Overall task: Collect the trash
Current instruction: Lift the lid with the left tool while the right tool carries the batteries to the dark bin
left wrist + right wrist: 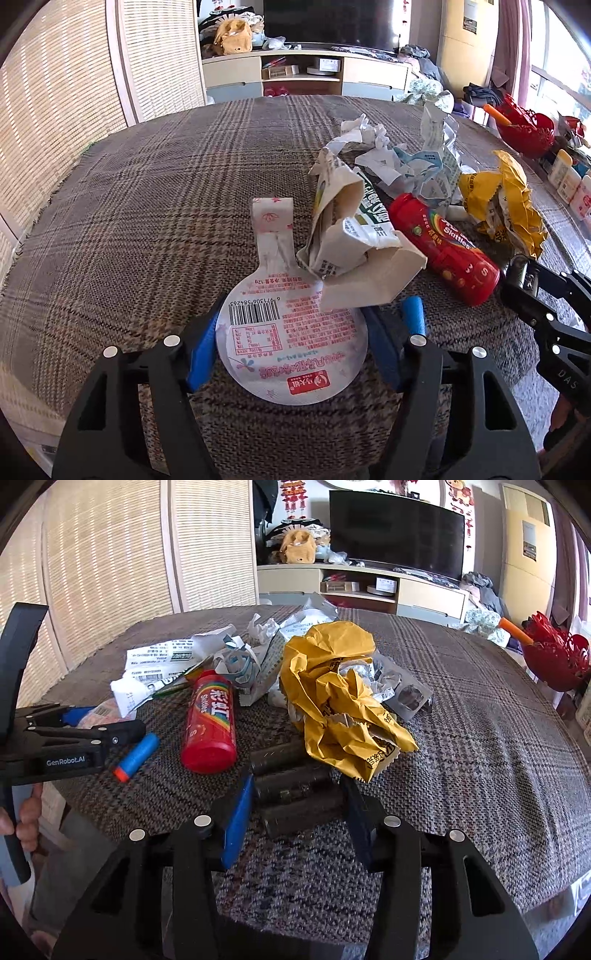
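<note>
A flat white packet (pixel 291 343) with a round body, a barcode and red print lies on the plaid tablecloth (pixel 129 221). My left gripper (pixel 291 325) is shut on its rim, one blue pad on each side. A crumpled white carton (pixel 343 236) rests on the packet's far edge. My right gripper (pixel 297 786) is shut on a clear ribbed plastic tray (pixel 295 786), just in front of a crumpled yellow wrapper (pixel 340 701). A red Skittles tube (pixel 208 723) lies on its side between the two grippers, with a blue foam dart (pixel 136 757) beside it.
Crumpled white papers (pixel 369 136) and a silver blister pack (pixel 406 690) lie behind the tube and the wrapper. A red basket (pixel 554 657) and small bottles (pixel 565 173) stand off the right side. The table's near edge runs under both grippers.
</note>
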Demonstrator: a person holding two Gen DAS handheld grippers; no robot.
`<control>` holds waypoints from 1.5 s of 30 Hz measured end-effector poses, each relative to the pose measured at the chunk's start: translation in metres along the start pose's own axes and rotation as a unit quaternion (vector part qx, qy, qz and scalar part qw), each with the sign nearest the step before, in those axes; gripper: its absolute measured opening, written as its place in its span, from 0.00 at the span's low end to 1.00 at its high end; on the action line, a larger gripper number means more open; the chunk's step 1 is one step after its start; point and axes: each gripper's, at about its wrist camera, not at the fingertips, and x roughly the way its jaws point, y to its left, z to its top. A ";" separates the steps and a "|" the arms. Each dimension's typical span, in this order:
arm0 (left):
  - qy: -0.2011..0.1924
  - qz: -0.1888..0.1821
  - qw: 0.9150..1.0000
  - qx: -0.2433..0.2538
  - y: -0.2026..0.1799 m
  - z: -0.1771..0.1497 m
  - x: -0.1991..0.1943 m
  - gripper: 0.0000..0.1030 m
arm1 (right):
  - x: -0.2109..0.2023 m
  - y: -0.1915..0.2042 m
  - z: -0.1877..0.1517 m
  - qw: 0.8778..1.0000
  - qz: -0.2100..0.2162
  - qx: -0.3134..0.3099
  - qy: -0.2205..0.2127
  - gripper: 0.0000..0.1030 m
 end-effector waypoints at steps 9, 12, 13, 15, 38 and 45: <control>-0.007 0.004 1.000 -0.015 0.010 -0.024 -0.022 0.62 | -0.019 -0.003 -0.015 1.000 0.000 0.008 0.005 0.47; -0.009 0.001 1.000 -0.020 0.011 -0.036 -0.033 0.62 | -0.025 -0.003 -0.022 1.000 -0.001 0.011 0.004 0.47; -0.010 -0.002 1.000 -0.021 0.010 -0.039 -0.035 0.62 | -0.027 -0.002 -0.024 1.000 -0.003 0.012 0.005 0.47; -0.013 -0.005 1.000 -0.020 0.007 -0.046 -0.041 0.62 | -0.032 -0.001 -0.027 1.000 -0.002 0.012 0.005 0.47; -0.018 -0.053 0.998 -0.013 -0.059 -0.143 -0.088 0.62 | -0.086 0.006 -0.100 1.000 0.014 0.017 0.017 0.47; 0.026 -0.071 0.997 -0.014 -0.073 -0.175 -0.060 0.62 | -0.070 -0.004 -0.130 0.998 0.017 0.046 0.047 0.47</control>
